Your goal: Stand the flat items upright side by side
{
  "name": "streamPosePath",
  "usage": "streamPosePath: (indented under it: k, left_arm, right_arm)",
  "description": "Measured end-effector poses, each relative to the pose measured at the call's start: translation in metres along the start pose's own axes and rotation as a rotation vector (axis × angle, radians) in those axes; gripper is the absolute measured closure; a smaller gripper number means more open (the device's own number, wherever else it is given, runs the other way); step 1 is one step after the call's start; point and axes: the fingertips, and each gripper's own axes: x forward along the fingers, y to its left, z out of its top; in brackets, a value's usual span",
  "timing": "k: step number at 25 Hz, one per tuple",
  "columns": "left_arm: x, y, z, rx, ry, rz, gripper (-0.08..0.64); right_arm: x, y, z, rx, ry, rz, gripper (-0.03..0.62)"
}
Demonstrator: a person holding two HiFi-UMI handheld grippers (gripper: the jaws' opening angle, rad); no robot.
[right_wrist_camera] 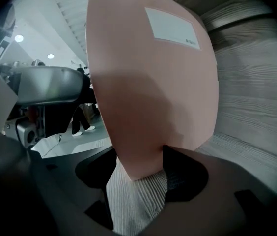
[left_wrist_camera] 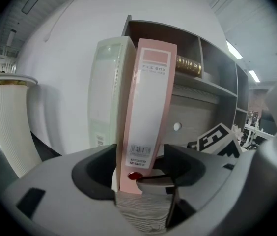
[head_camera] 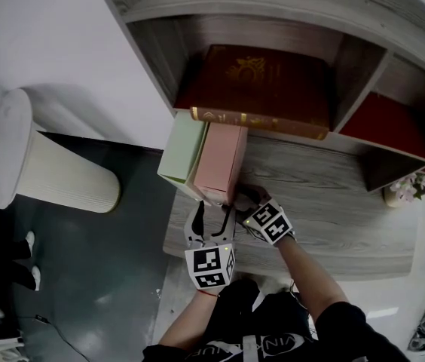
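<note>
- The pink file box [head_camera: 224,161] stands on end at the tabletop's [head_camera: 325,194] left edge, near the front left corner. Its broad side is against the green file box [head_camera: 182,149], which is also upright.
- The left claw [left_wrist_camera: 141,176] is clenched on the foot of the pink box's spine, with a pad snug on either side.
- The right claw [right_wrist_camera: 136,176] is at the box's outer face, low down. Its jaws are parted around the bottom corner: one pad touches the face and the other is clear of it, so it looks released rather than grasping.
- Step in hand, as I judge it: seating the pink box squarely beside the green one, which makes the second item of the row.
- The next move calls for checking that the box rests flat on its base, then easing the left claw open without dragging the spine outward. The right claw can steady the face until the box stands alone.
- A dark red book [head_camera: 265,85] lies flat in the shelf [head_camera: 363,59] compartment above, and it seems the likely item to stand up next.
</note>
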Motion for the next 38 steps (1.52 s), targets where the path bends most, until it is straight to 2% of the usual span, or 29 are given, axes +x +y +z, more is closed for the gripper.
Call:
streamPosePath:
  k: [9, 15, 23, 25, 31, 35, 38]
  left_arm:
    - [-0.009, 0.006, -0.009, -0.007, 0.008, -0.004, 0.261]
    - [-0.010, 0.007, -0.011, -0.008, 0.002, -0.018, 0.261]
    - [-0.014, -0.001, -0.006, 0.006, -0.032, -0.077, 0.259]
    - [-0.017, -0.003, -0.005, 0.011, -0.040, -0.086, 0.261]
    - [-0.044, -0.010, 0.006, 0.042, -0.080, -0.096, 0.386]
    - [-0.064, -0.023, 0.006, 0.024, -0.083, -0.152, 0.514]
    - [-0.083, -0.030, 0.007, 0.019, -0.085, -0.165, 0.546]
  right_arm:
    - [0.002, -0.006, 0.005, 0.012, -0.018, -0.007, 0.287]
    - [-0.001, -0.008, 0.001, 0.060, -0.015, -0.040, 0.278]
    - [-0.030, -0.001, 0.015, 0.075, -0.085, -0.041, 0.275]
    - [-0.046, 0.005, 0.018, 0.070, -0.108, -0.027, 0.303]
    - [-0.112, 0.026, 0.024, 0.054, -0.174, -0.037, 0.399]
    - [-0.160, 0.034, 0.018, 0.070, -0.203, -0.061, 0.452]
    - [-0.195, 0.037, 0.012, 0.103, -0.225, -0.094, 0.487]
